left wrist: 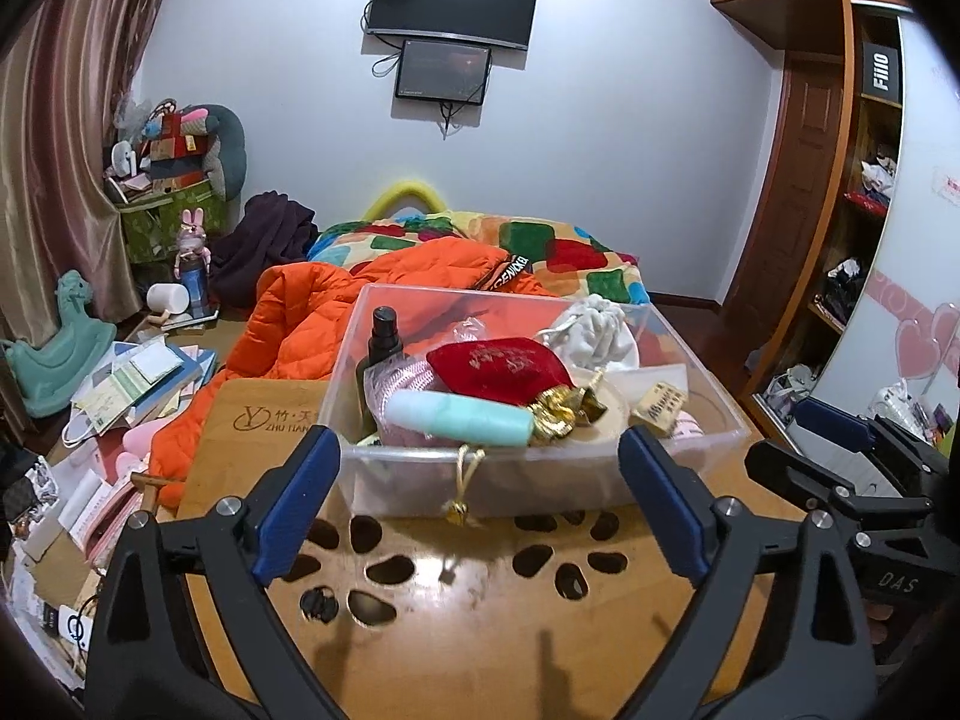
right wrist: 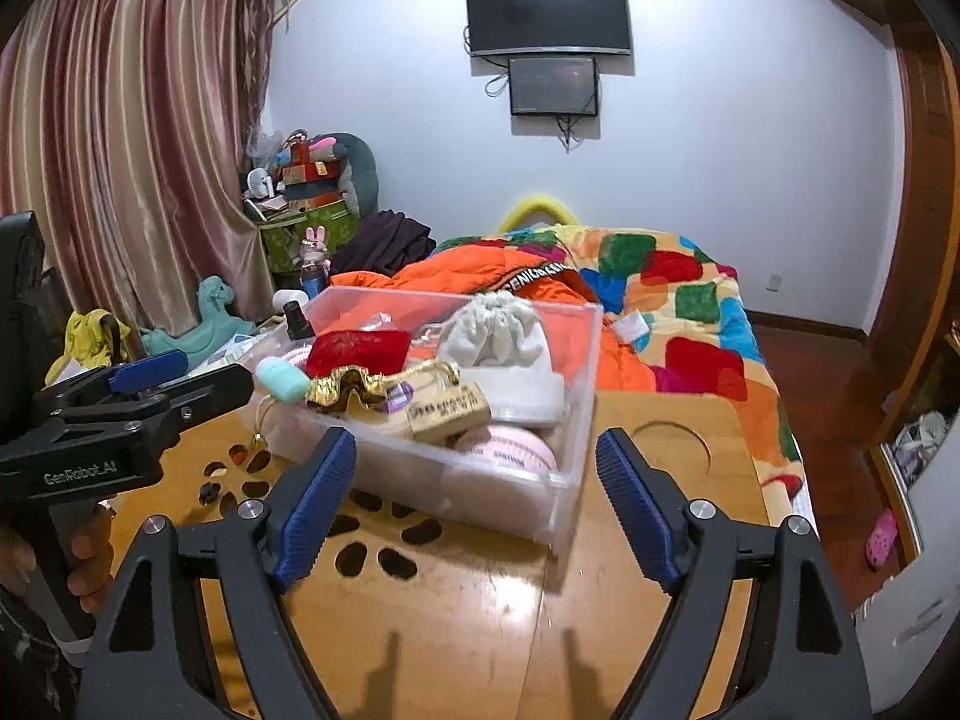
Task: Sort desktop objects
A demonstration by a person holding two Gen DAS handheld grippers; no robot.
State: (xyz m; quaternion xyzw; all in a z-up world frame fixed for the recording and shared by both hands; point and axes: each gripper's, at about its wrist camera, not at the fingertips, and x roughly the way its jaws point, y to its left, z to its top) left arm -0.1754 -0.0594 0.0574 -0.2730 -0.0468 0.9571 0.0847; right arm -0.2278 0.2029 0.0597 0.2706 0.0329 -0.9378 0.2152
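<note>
The left gripper (left wrist: 480,498) stands spread wide with nothing between its blue-padded fingers (left wrist: 297,498), its tips flanking the near wall of a clear plastic box (left wrist: 480,474) without touching it. The right gripper (right wrist: 477,504) is likewise spread and empty, its blue pads (right wrist: 636,510) on either side of the box's near right corner. In the left wrist view the right gripper shows at the right edge; in the right wrist view the left one shows at the left edge, gripped by a hand (right wrist: 84,558).

The box sits on a wooden table (left wrist: 480,630) with oval cut-outs in its top. Inside the box lie a red velvet pouch (left wrist: 498,369) with a gold-lined mouth, whose gold cord (left wrist: 465,480) hangs over the near wall, a mint-green cylindrical case (left wrist: 462,414) lying on its side in front of the pouch, a dark spray bottle (left wrist: 378,354) standing upright at the back left, a white drawstring bag (left wrist: 591,330) at the back right, and a small wooden block (right wrist: 447,411) with printed characters. Beneath these is a round pink item (right wrist: 510,453), possibly a lidded container.

Just behind the table an orange padded jacket (left wrist: 312,324) lies on a bed with a patchwork blanket (left wrist: 540,246). Two dark screens (left wrist: 450,18) hang on the far wall.
</note>
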